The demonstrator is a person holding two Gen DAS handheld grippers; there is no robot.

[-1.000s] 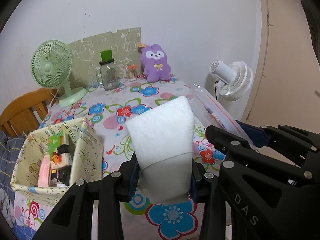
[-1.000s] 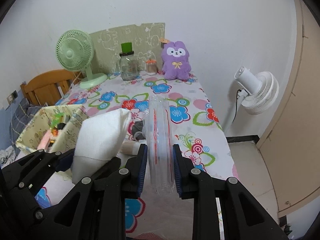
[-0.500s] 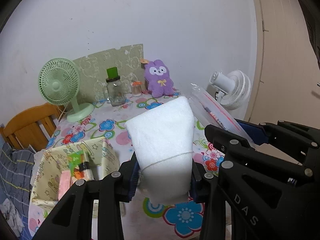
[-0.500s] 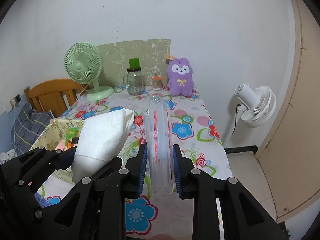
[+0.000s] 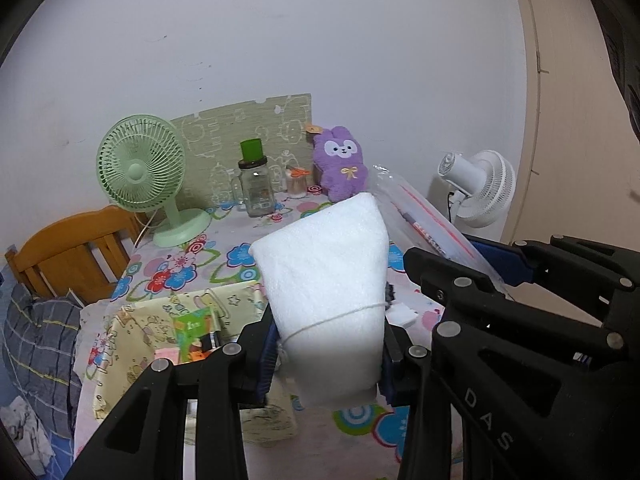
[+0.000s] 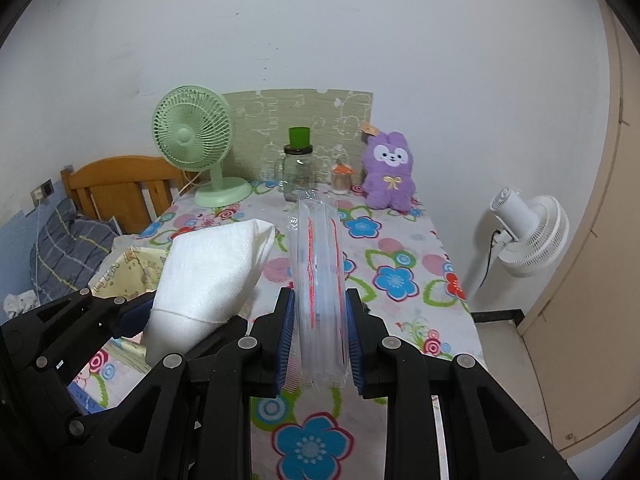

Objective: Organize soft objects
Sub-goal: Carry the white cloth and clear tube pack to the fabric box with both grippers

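My left gripper (image 5: 326,354) is shut on a white foam pad (image 5: 326,276), held upright above the flowered table (image 5: 224,256); the pad also shows in the right wrist view (image 6: 208,276). My right gripper (image 6: 320,340) is shut on a clear zip bag (image 6: 320,272) with a red seal line, held edge-on beside the pad; the bag also shows in the left wrist view (image 5: 416,220). A purple plush bunny (image 6: 390,176) sits at the table's far end.
A patterned fabric box (image 5: 136,344) with small items stands at the table's left front. A green fan (image 6: 196,148), a glass jar (image 6: 298,172) and a small container (image 6: 340,178) stand at the back. A wooden chair (image 6: 116,184) is left, a white fan (image 6: 528,232) right.
Both grippers have risen and pulled back from the table with the pad and the bag still held; the table and box now look lower and farther away.
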